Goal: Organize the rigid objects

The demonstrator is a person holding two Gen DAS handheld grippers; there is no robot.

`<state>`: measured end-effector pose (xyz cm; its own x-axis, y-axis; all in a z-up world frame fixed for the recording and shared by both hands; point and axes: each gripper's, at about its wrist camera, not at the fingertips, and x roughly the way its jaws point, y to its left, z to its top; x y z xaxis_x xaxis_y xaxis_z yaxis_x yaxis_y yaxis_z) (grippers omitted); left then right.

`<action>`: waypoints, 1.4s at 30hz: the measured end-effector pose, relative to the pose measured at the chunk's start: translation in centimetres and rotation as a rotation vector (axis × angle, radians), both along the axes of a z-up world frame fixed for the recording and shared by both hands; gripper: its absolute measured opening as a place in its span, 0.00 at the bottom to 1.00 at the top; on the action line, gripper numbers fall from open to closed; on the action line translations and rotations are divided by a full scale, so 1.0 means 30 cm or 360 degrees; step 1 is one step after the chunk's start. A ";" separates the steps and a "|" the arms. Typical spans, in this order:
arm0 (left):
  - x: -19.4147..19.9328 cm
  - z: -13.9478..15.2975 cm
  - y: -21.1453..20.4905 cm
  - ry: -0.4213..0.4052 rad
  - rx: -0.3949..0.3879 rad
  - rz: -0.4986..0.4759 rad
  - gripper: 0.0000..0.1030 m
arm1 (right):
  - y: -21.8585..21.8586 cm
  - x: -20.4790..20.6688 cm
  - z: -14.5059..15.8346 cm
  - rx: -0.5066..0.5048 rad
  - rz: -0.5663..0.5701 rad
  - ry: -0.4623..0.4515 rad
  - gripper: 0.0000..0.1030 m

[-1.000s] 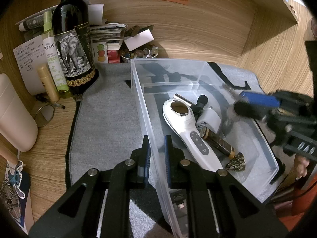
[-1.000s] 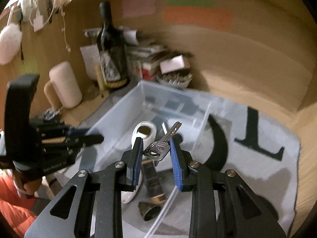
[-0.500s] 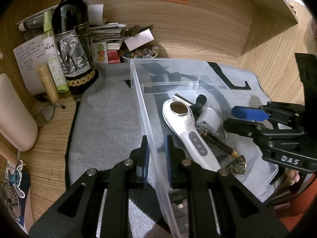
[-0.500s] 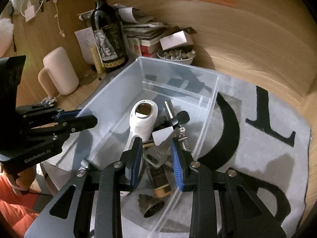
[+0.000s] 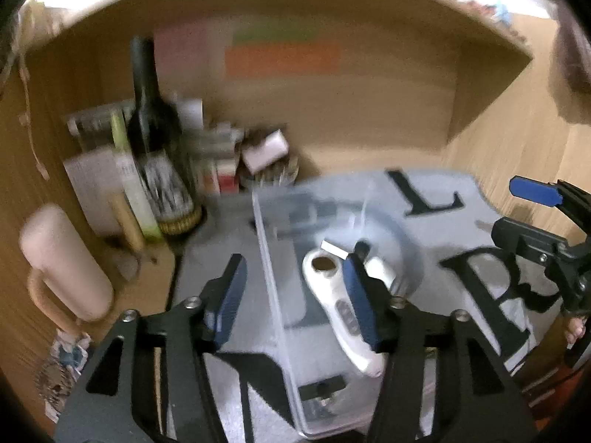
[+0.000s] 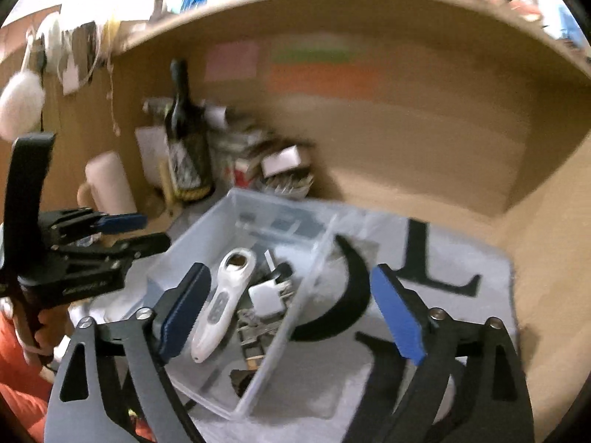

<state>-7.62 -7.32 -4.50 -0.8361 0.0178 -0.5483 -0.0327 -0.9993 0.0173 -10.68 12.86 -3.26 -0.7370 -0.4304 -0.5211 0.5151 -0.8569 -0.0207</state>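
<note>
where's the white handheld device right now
In the right wrist view the white handheld device lies inside the clear plastic bin, along its left side, with a small white square block just to its right.

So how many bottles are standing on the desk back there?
2 that I can make out: a dark wine bottle in the back left corner, and a slim green-and-white bottle leaning against its left side. The blur and clutter may hide more.

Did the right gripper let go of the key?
Yes. The right gripper has just been opening, nothing between its jaws; it pulled back from the clear bin.
</note>
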 end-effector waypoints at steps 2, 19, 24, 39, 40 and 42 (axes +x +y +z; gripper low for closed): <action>0.045 0.037 0.028 0.0099 0.0007 -0.0007 0.68 | 0.029 0.024 0.026 -0.0029 -0.0043 0.0060 0.96; 0.298 0.166 0.206 0.0621 0.0009 -0.0003 1.00 | 0.179 0.281 0.124 -0.0233 -0.0184 0.0441 1.00; 0.319 0.161 0.209 0.0622 0.0041 0.0003 1.00 | 0.189 0.302 0.119 -0.0251 -0.0178 0.0435 1.00; 0.335 0.155 0.210 0.0632 0.0064 -0.0010 1.00 | 0.178 0.326 0.112 -0.0232 -0.0181 0.0456 1.00; 0.335 0.154 0.210 0.0632 0.0062 -0.0013 1.00 | 0.179 0.326 0.111 -0.0230 -0.0180 0.0455 1.00; 0.333 0.154 0.211 0.0635 0.0055 -0.0016 1.00 | 0.179 0.327 0.110 -0.0228 -0.0178 0.0456 1.00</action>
